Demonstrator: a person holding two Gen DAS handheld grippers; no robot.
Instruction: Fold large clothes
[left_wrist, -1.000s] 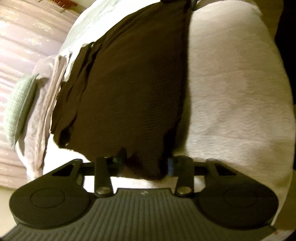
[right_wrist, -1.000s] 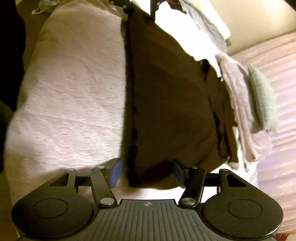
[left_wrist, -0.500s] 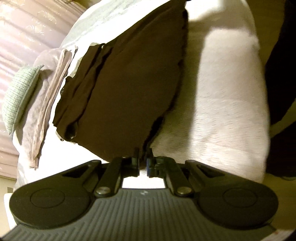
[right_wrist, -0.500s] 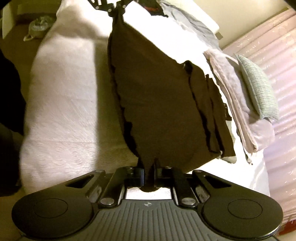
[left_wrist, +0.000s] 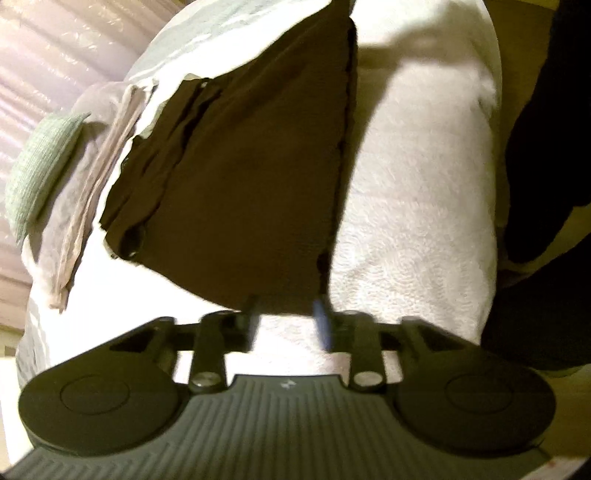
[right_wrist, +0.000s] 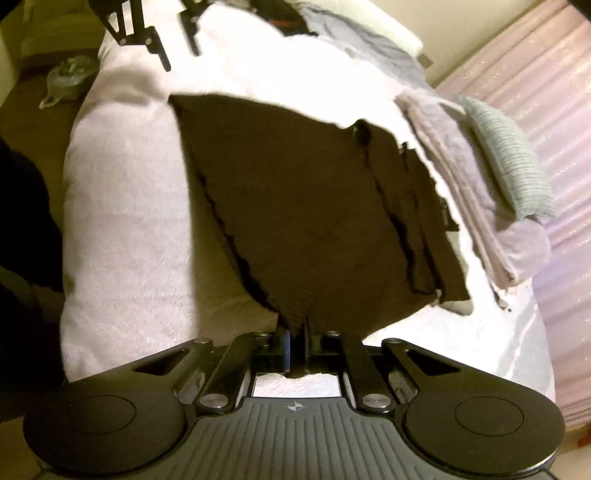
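Garment (right_wrist: 314, 214): a dark brown cloth, folded into a broad panel, lying on a white fleecy blanket (right_wrist: 125, 206) that covers a bed. Along the panel's far side, narrower dark layers (right_wrist: 417, 229) are stacked in stepped folds. Beyond them lie folded pale pink cloths (right_wrist: 465, 192) and a pale green knitted cushion (right_wrist: 509, 158), which sits on the pink pile, next to a pink ribbed wall covering (right_wrist: 546, 110).

Right gripper (right_wrist: 295, 349): jaws closed tight on the near corner of the garment; a tuft of brown fabric is pinched between the pads and hangs below them. The corner is drawn up off the blanket.

Left gripper (left_wrist: 286, 325): jaws have just been opening and stand partly apart. The garment's near edge (left_wrist: 280, 291) lies just ahead of the fingertips; the pads do not press on it, and white blanket shows through the gap. The fingers are motion-blurred. In the right wrist view the left gripper (right_wrist: 177, 55) appears at the top, above the blanket and clear of the garment's far corner.

Markings: a small round crosshair emblem (right_wrist: 294, 407) on the right gripper's ribbed body and a small pale mark (left_wrist: 286, 384) on the left one; neither carries readable text. A crumpled bag (right_wrist: 68, 77) lies on the floor beside the bed.
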